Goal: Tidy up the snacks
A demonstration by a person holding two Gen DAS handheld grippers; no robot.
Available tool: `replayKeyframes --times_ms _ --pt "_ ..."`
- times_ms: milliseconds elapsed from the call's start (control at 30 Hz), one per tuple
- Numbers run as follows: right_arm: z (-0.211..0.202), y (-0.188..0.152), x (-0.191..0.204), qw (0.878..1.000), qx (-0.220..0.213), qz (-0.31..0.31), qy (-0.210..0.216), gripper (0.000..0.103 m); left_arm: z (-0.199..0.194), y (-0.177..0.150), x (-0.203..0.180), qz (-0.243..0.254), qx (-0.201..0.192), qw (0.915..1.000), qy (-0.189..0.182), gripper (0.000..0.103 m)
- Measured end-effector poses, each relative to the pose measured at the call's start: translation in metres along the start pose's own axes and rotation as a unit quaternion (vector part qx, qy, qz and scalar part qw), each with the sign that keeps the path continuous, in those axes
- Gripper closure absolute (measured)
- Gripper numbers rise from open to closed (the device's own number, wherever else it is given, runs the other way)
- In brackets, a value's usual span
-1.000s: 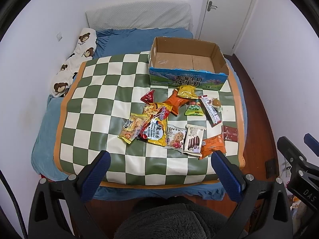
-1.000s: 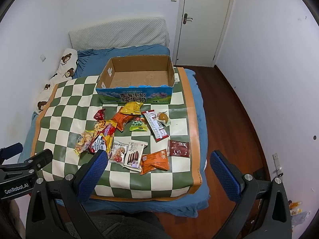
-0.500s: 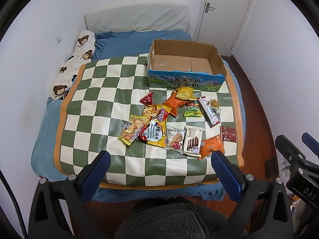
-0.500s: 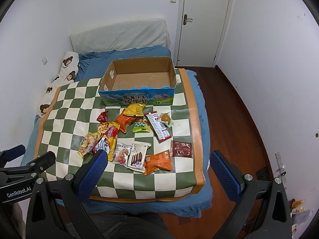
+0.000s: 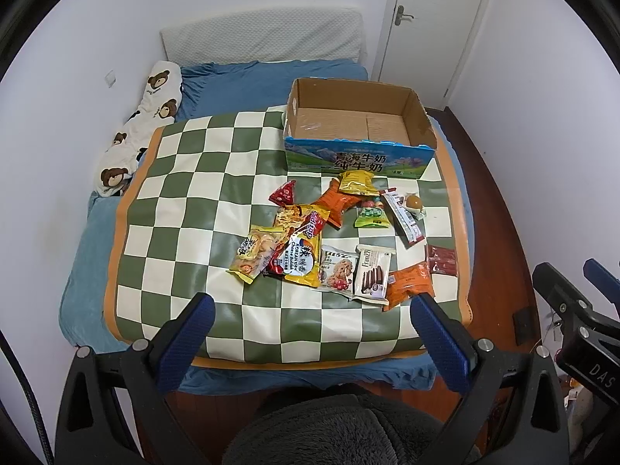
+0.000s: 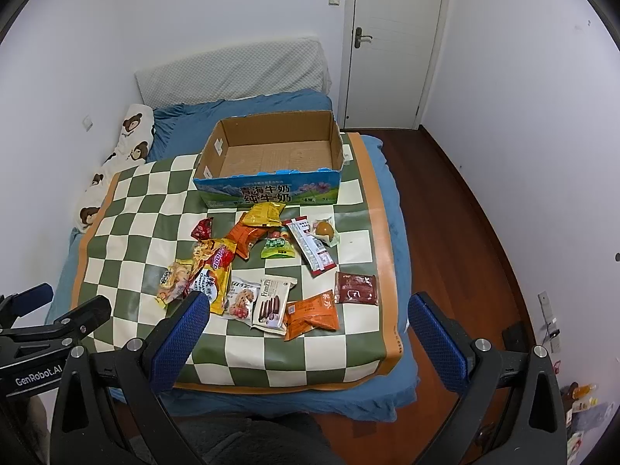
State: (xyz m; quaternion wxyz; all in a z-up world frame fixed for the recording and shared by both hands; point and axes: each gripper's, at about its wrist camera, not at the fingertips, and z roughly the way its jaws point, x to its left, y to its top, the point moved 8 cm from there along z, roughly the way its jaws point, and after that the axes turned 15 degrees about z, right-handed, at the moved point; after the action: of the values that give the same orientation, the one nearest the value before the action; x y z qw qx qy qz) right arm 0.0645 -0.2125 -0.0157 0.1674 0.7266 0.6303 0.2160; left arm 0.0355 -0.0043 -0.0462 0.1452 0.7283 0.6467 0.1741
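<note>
Several snack packets lie in a loose pile on a green-and-cream checked mat (image 5: 193, 201) (image 6: 348, 240) spread over a bed. Among them are a yellow noodle bag (image 5: 300, 259), a Franzzi biscuit pack (image 5: 372, 275) (image 6: 273, 300), an orange pack (image 5: 409, 281) (image 6: 312, 314) and a dark red sachet (image 5: 441, 259) (image 6: 355, 288). Behind the pile stands an open, empty cardboard box (image 5: 356, 161) (image 6: 271, 192). My left gripper (image 5: 310, 310) hangs open above the mat's near edge, holding nothing. My right gripper (image 6: 308, 306) is open too, over the near right part of the mat.
A bear-print pillow (image 5: 139, 131) lies along the white wall at the left. A long white cushion (image 5: 263, 38) stands at the bed's head. A shut white door (image 6: 391, 38) and wooden floor (image 6: 445, 201) are on the right. A grey fleece lap (image 5: 333, 434) fills the bottom.
Both views have shifted only slightly towards the bed. The snacks and the box have stayed put, and both grippers have stayed open.
</note>
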Motion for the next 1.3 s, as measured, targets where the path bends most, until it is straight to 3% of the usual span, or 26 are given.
replayKeyframes --times_ms 367,733,1300 --pt "-0.003 -0.003 0.002 1.0 0.0 0.0 0.0 0.0 -0.002 -0.001 -0.001 -0.001 -0.001 1.0 0.0 0.0" --pt "-0.002 -0.004 0.002 1.0 0.0 0.002 0.002 0.0 -0.008 0.018 -0.006 -0.001 -0.004 1.0 0.0 0.0" --pt "0.0 -0.011 0.009 1.0 0.009 0.007 0.006 0.0 0.002 0.013 -0.003 0.0 -0.008 1.0 -0.002 0.0"
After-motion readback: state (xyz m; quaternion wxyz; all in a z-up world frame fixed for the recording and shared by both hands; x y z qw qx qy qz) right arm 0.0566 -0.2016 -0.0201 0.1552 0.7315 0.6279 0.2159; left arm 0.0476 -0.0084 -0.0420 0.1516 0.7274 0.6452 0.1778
